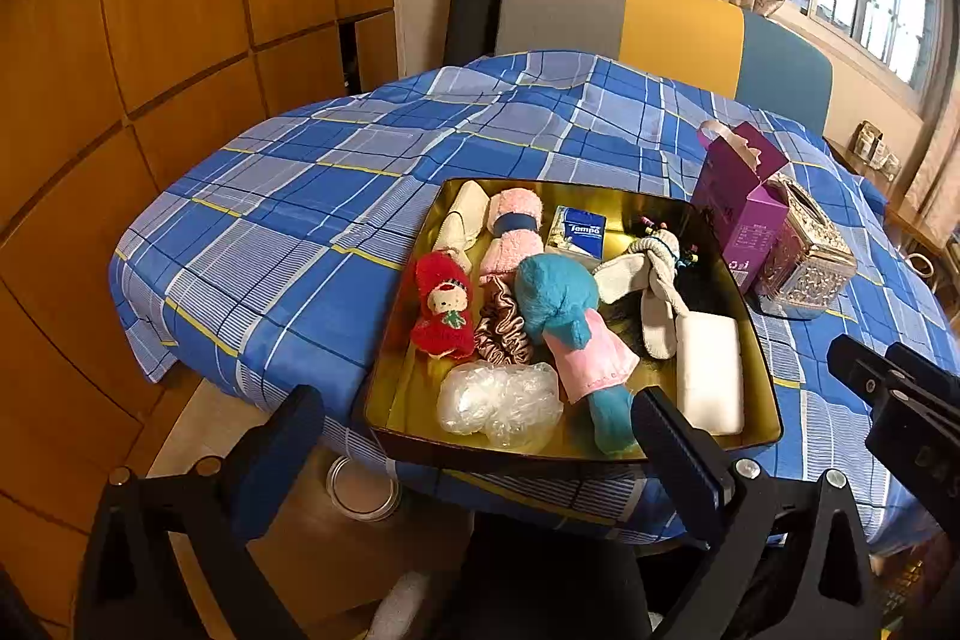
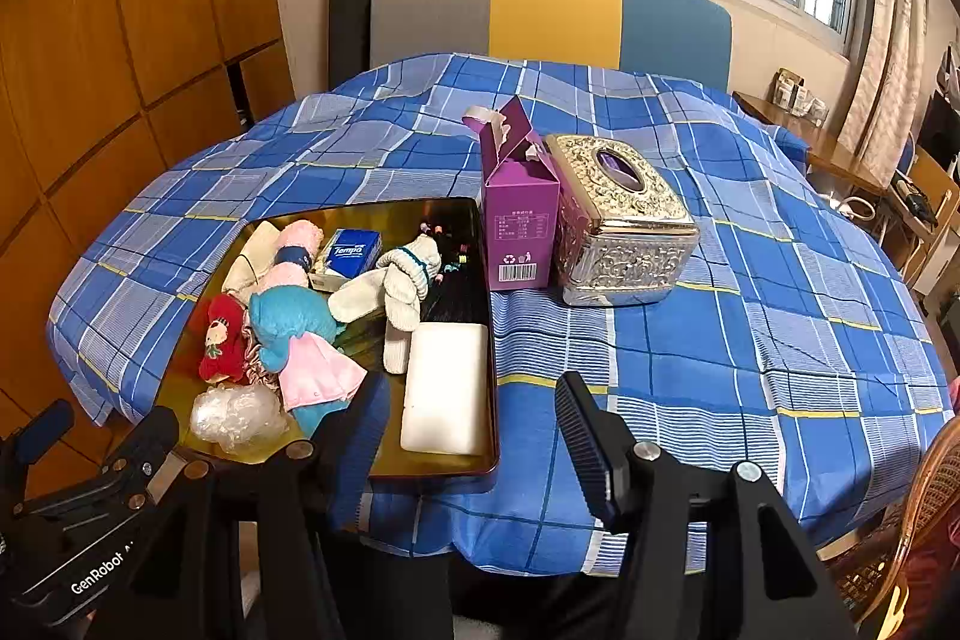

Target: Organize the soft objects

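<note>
A gold tin tray on the blue plaid cloth holds soft things: a blue plush in a pink dress, a red doll, a pink towel roll, a satin scrunchie, a white glove, a Tempo tissue pack, a white pad and a clear plastic wad. My left gripper is open, empty, at the tray's near edge. My right gripper is open, empty, over the tray's near right corner.
A purple carton and an ornate silver tissue box stand right of the tray. A grey, yellow and blue chair back is behind the table. A round lidded jar sits below the table edge.
</note>
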`<state>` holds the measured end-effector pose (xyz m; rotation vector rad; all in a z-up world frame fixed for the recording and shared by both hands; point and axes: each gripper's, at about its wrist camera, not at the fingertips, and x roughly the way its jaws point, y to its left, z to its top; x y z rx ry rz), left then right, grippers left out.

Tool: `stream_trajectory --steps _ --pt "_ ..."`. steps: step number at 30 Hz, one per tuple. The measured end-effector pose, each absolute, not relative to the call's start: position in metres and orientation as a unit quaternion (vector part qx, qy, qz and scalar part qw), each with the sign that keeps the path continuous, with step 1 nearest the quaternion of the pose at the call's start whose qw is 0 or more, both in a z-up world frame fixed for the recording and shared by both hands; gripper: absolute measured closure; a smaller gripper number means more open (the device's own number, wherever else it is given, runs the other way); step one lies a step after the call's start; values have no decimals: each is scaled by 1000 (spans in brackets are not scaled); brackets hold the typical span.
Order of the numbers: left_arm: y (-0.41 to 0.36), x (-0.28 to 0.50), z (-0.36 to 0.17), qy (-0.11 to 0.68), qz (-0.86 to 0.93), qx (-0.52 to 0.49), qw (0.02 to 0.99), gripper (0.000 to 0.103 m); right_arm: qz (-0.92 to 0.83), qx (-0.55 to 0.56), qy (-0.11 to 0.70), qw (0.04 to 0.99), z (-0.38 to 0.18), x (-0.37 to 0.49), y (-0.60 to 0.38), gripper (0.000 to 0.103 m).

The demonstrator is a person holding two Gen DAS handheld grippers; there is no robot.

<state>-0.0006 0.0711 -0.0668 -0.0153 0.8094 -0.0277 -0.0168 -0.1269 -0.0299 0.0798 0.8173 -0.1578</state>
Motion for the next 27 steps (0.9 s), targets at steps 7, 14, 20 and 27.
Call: stream_trajectory --steps 7,14,20,27 --pt "70 0 -68 396 -16 -9 918 0 -76 40 399 913 -31 -16 -128 45" --pt "70 0 -68 395 -15 -8 919 0 -75 39 402 912 -32 -16 -126 45" --pt "71 -1 -68 394 -15 -9 919 0 -74 39 404 911 -33 -15 -126 45" --pt "72 -2 -66 390 -15 -10 920 0 -73 39 405 911 -33 -15 -126 45"
